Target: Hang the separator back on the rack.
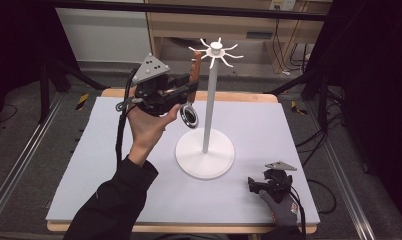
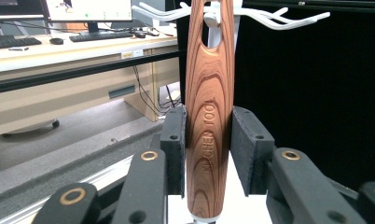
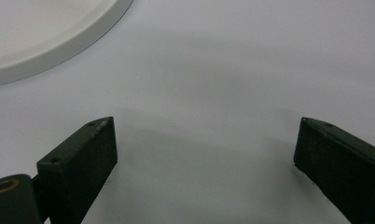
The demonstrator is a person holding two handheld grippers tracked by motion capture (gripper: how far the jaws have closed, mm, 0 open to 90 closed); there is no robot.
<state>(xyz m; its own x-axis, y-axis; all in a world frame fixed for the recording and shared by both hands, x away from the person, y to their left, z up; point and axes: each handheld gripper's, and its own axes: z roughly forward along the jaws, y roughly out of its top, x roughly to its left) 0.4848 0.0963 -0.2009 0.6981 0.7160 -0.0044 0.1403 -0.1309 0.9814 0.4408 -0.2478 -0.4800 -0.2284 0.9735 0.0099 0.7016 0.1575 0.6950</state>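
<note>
- wood-grain handle [image 2: 209,135] marked "kitchen tool" is clamped between the left gripper [image 2: 209,149] pads; its lower end runs out of the left gripper view's bottom edge.
- handle's slotted top sits level with the white rack [image 1: 205,107] hooks [image 2: 288,19], right by the hub; whether it is on a hook cannot be made out.
- in the high view the utensil's round metal end [image 1: 190,116] hangs left of the rack pole, above the base.
- right gripper [image 3: 204,154] rests on the grey mat [image 1: 114,165] near the front right of the rack base, jaws spread wide with nothing between them.
- rack base rim [image 3: 59,46] is cut off at the right gripper view's top left corner.
- open mat lies left and front of the rack base.
</note>
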